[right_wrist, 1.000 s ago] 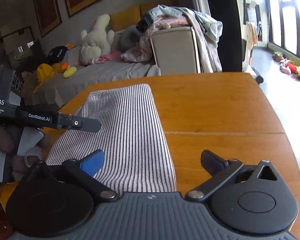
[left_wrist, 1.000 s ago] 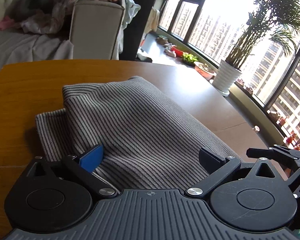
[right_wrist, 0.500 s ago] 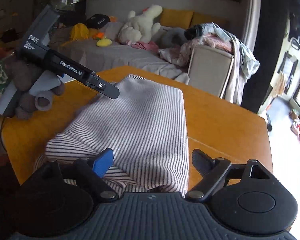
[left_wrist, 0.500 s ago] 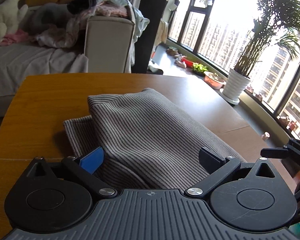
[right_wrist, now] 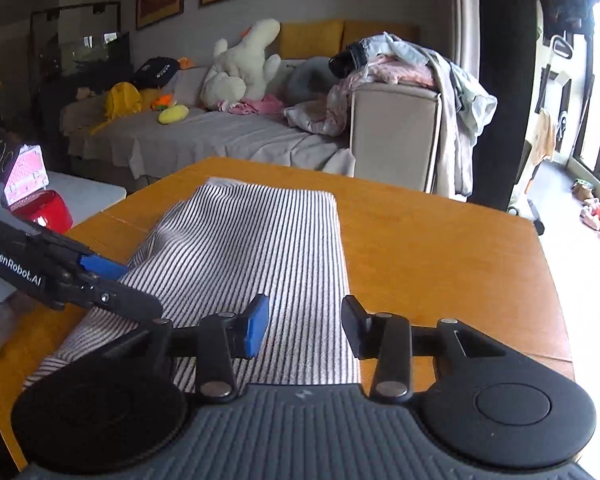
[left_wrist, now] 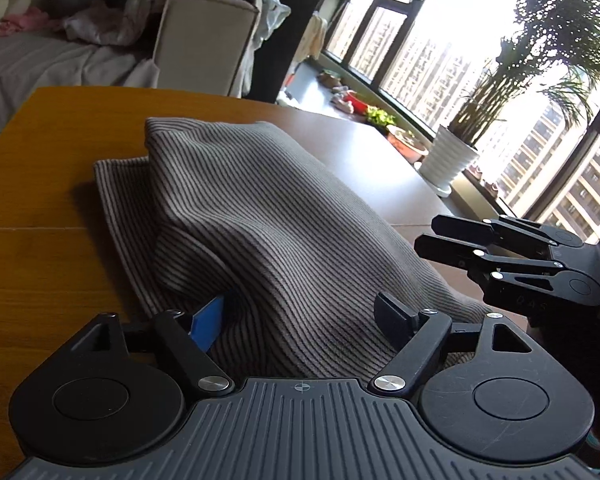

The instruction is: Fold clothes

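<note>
A grey-and-white striped garment point(left_wrist: 260, 216) lies folded on the wooden table point(left_wrist: 40, 184). My left gripper point(left_wrist: 300, 316) is open, its fingers straddling the near raised edge of the cloth, the blue pad point(left_wrist: 208, 320) tucked under a fold. In the right wrist view the garment point(right_wrist: 260, 248) lies flat ahead. My right gripper point(right_wrist: 306, 328) is open with a narrower gap, low over the cloth's near right edge. The left gripper also shows in the right wrist view point(right_wrist: 112, 284) at the cloth's left side. The right gripper appears at the right of the left wrist view point(left_wrist: 452, 236).
A sofa point(right_wrist: 220, 136) with plush toys and piled clothes stands beyond the table. A beige armchair point(right_wrist: 396, 132) is draped with garments. A potted palm point(left_wrist: 452, 160) stands by the windows. A red container point(right_wrist: 44, 208) sits on a side table at left.
Both grippers lifted and shifted along the cloth. The right gripper's jaws narrowed and it moved right over the garment's edge. The cloth is bunched higher at the left gripper.
</note>
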`<action>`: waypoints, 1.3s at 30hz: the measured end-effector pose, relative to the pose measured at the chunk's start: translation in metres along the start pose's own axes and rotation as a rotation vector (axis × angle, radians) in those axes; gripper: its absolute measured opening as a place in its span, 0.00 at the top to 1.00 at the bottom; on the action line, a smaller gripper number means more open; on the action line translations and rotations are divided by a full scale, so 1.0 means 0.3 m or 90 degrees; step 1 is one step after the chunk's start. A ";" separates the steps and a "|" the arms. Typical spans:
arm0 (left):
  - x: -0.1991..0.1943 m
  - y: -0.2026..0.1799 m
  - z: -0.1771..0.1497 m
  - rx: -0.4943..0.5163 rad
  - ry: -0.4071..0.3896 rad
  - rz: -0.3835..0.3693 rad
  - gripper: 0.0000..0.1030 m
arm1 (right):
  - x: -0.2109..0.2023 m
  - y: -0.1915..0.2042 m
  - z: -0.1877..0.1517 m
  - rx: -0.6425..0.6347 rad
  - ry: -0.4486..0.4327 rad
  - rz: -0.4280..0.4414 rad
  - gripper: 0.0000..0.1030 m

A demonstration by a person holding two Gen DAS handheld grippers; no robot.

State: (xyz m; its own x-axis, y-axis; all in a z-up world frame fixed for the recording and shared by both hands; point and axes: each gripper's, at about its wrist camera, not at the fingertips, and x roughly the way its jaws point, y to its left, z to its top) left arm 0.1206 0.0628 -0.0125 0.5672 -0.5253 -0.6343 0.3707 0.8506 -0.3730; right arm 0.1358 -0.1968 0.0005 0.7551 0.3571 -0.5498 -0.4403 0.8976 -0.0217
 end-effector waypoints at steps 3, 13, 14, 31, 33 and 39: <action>0.033 0.019 0.009 -0.004 -0.002 -0.006 0.21 | 0.043 0.006 -0.033 -0.012 0.020 -0.004 0.61; 0.173 -0.025 0.099 0.045 -0.017 -0.016 0.17 | -0.012 -0.046 -0.098 0.027 0.040 -0.041 0.54; 0.180 -0.026 0.103 0.046 -0.017 -0.019 0.17 | -0.020 -0.041 -0.102 0.023 0.041 -0.046 0.52; -0.008 0.002 0.011 0.020 -0.031 0.068 0.00 | -0.131 0.089 -0.093 -0.086 0.012 -0.025 0.31; -0.025 -0.006 -0.004 0.038 -0.039 0.095 0.00 | -0.117 0.070 -0.099 -0.059 0.030 -0.020 0.31; -0.083 0.019 -0.030 0.033 -0.041 0.102 0.00 | -0.192 0.098 -0.100 -0.119 0.016 -0.030 0.22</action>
State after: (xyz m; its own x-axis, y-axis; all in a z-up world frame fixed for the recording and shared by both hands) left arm 0.1020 0.0810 -0.0051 0.6676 -0.3852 -0.6372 0.3086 0.9220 -0.2340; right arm 0.0648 -0.1987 0.0066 0.7656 0.3070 -0.5653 -0.4892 0.8485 -0.2018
